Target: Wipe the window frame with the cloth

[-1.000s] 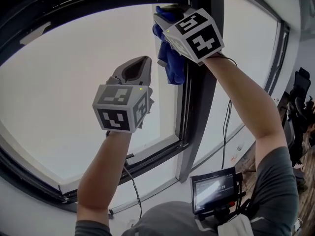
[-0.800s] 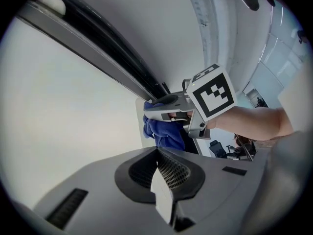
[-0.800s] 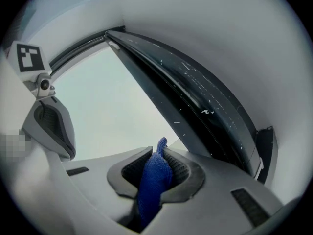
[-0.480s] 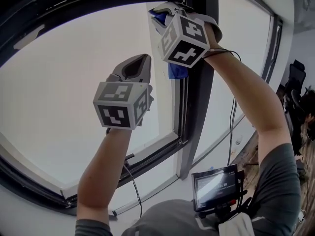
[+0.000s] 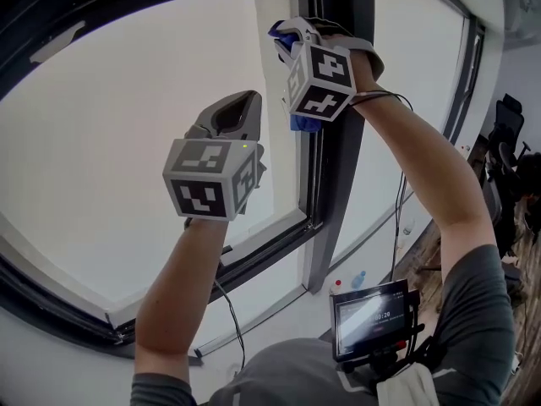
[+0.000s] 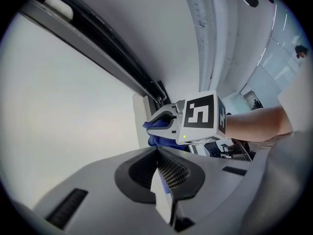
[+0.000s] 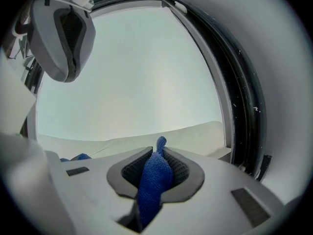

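Two hand-held grippers: the left hand-held gripper (image 5: 238, 106) and the right hand-held gripper (image 5: 286, 37) are both held up in front of the window frame (image 5: 127, 8), the left one lower and out over the glass, the right one higher, beside the upright post (image 5: 340, 193)
Left jaws: together, with nothing between them; the tip points at the glass pane (image 5: 110, 142), well apart from the post
Right jaws: clamped on the cloth (image 7: 150, 182), near the top end of the upright post, just below the frame's upper edge
Cloth: blue and bunched into a ridge between the dark pads, with a small tip poking out past them; in the head view more of it hangs under the right marker cube (image 5: 321, 79), just beside the post's left edge; whether it presses on the post cannot be told
Frame: dark; the post runs down from the top edge and meets the bottom rail at the pane's lower right corner; in the right gripper view a black seal (image 7: 244, 92) curves along the right edge of the pane
Glass: pale and even across the whole pane
Lower edge of the head view: a lit screen (image 5: 370, 321) sits on a mount near the person's chest, and a thin cable (image 5: 228, 307) runs down beside the left forearm
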### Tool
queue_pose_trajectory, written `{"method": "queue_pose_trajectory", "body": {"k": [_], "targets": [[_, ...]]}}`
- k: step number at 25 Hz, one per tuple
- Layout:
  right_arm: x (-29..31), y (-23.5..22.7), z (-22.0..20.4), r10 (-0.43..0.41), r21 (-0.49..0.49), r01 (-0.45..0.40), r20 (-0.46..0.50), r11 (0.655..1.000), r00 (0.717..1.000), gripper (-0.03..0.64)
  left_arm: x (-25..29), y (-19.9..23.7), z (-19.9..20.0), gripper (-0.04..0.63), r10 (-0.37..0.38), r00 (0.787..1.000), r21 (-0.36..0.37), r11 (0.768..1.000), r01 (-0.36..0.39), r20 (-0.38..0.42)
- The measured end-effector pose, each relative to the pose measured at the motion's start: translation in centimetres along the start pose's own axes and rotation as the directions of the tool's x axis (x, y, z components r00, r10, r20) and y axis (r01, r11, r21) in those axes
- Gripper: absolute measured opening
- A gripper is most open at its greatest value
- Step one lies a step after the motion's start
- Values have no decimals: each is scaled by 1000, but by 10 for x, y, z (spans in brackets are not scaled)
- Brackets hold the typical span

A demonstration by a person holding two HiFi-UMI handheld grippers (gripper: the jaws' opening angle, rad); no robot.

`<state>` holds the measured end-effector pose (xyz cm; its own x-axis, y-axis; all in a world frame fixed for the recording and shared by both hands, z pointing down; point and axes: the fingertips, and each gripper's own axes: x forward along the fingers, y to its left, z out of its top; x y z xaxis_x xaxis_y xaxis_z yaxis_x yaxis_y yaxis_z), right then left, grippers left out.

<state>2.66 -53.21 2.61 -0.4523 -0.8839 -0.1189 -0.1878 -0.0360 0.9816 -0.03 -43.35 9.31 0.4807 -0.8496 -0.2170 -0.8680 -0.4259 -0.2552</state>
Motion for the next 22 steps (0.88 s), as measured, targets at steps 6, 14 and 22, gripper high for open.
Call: {"method": "queue_pose_trajectory", "body": {"k": [6,14,22], "targets": [[-1,37,-7,35,7,-35,-28,999,999,64,-12,-4,-24,8,-1,999,-33,999,0,-43],[-6,90,-15,62,47,-60,-47,997,997,64,-25,-19,-60,9,-53,997,-74,996,48,-63],[-16,154,-26,122,98,-115,-62,988,991,64,-32,-30,-116,8,-78,988,-119,991,63,-131]]}}
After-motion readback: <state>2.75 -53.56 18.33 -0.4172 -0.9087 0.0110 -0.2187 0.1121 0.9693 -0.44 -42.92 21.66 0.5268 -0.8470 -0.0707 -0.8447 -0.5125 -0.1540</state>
